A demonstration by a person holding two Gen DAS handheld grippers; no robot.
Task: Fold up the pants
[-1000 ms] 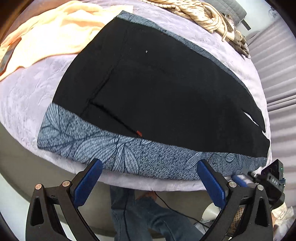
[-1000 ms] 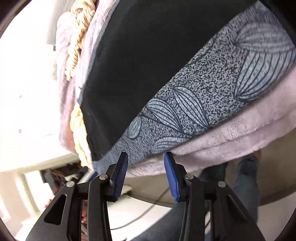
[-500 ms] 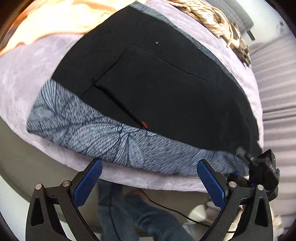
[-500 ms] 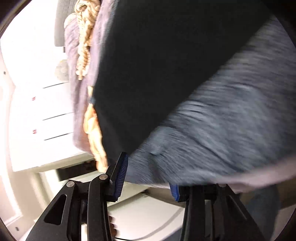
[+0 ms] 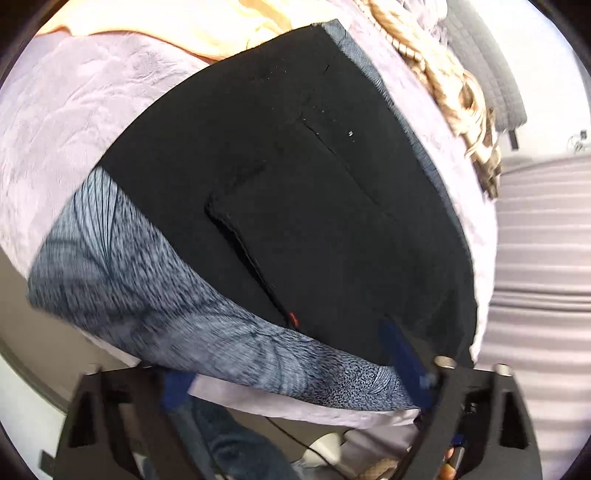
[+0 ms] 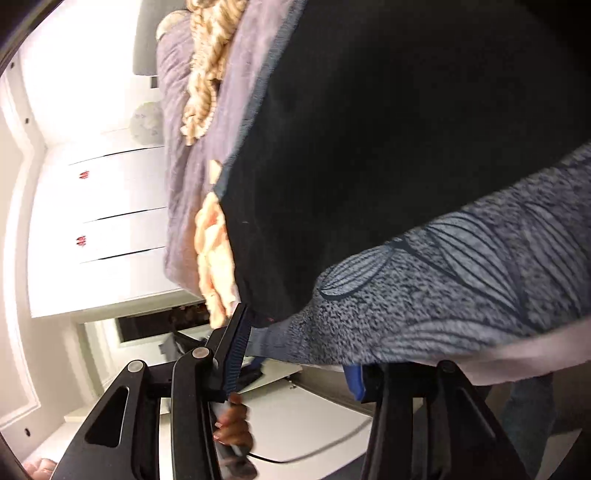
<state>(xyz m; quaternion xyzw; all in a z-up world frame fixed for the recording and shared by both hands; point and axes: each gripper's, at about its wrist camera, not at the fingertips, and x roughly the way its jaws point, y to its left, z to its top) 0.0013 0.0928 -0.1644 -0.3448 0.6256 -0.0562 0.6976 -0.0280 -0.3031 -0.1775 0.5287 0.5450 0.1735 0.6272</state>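
Black pants (image 5: pixel 295 177) lie flat on grey leaf-print cloth (image 5: pixel 177 317) atop lilac bedspread (image 5: pixel 74 110). Left gripper (image 5: pixel 291 369) closing around near hem, not yet clenched; right gripper (image 6: pixel 295 350) widening, straddling cloth corner, empty. Pinch only pants.

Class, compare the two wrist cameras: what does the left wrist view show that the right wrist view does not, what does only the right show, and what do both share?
Only the left wrist view shows the small red tag on the black pants and the striped surface at its right edge. Only the right wrist view shows white cabinet doors and a hand. Both show the pants, the leaf-patterned grey fabric, the lilac blanket, the peach cloth and the braided beige textile.
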